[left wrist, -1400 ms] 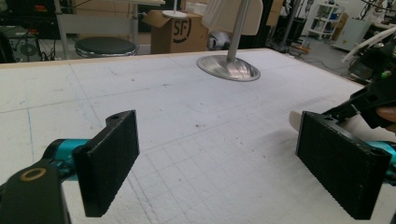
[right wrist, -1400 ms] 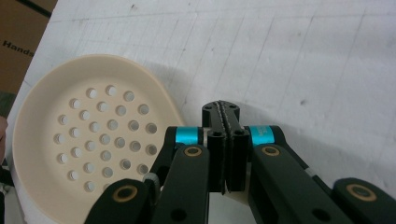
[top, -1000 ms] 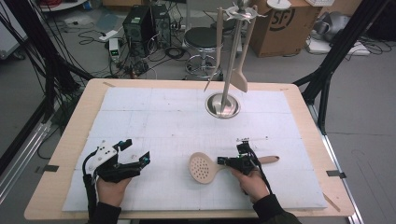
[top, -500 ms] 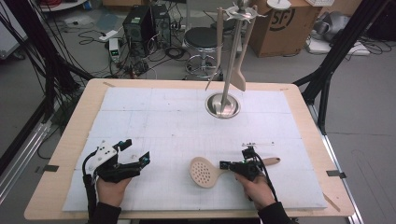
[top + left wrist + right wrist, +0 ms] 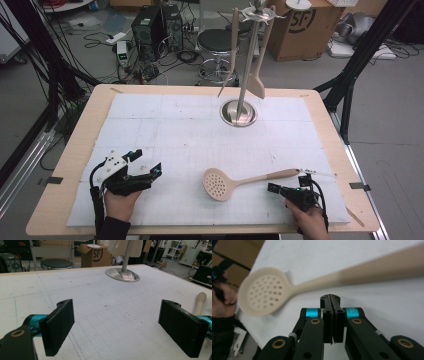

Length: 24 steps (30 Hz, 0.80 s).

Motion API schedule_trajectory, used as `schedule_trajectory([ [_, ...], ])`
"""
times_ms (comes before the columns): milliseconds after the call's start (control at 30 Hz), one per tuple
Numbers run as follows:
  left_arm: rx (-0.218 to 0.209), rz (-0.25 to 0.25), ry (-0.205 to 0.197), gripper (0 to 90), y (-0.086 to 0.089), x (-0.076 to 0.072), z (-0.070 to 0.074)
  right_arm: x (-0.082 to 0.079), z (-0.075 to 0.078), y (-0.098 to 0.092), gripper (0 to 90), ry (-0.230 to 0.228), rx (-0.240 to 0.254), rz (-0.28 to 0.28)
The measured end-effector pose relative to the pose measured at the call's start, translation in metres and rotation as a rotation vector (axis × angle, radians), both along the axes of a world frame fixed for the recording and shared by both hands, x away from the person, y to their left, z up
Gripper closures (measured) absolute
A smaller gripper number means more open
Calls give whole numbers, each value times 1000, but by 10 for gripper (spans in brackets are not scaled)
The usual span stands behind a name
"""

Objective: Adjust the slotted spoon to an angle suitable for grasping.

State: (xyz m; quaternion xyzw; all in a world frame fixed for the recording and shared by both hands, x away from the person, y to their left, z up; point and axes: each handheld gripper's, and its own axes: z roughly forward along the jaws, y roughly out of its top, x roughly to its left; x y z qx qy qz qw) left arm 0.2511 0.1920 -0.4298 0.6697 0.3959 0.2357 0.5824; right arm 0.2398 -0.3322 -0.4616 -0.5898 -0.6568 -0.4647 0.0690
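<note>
A beige slotted spoon (image 5: 250, 179) lies flat on the white mat, head to the left and handle running right. My right gripper (image 5: 270, 188) sits just in front of the handle near the front right edge, jaws shut with nothing between them. In the right gripper view the shut fingertips (image 5: 330, 299) point at the spoon (image 5: 264, 291) from a short way off, not touching it. My left gripper (image 5: 147, 161) rests at the front left, jaws wide open and empty. In the left gripper view the open left gripper (image 5: 117, 317) faces bare mat, with the spoon's handle end (image 5: 201, 302) at the right.
A metal utensil stand (image 5: 239, 112) with a round base stands at the back centre of the mat; a beige spatula (image 5: 257, 75) and another utensil (image 5: 231, 55) hang from it. The stand's base (image 5: 122, 275) lies ahead of the left gripper. The table's front edge is close to both hands.
My right gripper has slid right and back toward the front edge, off the spoon's handle, staying shut. The spoon and the left gripper have not moved.
</note>
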Motion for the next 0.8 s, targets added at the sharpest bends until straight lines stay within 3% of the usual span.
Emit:
schedule_trajectory([
  [167,-1,3,2,139,0,0,0,-1,-4,-16,898,6,-41,-58],
  [233,0,4,2,139,0,0,0,3,-6,-18,898,15,-19,-56],
  [600,2,-3,0,139,-1,1,0,25,-5,-8,898,27,-23,-78],
  [800,2,-4,0,139,-2,1,0,46,-3,7,898,42,-41,-69],
])
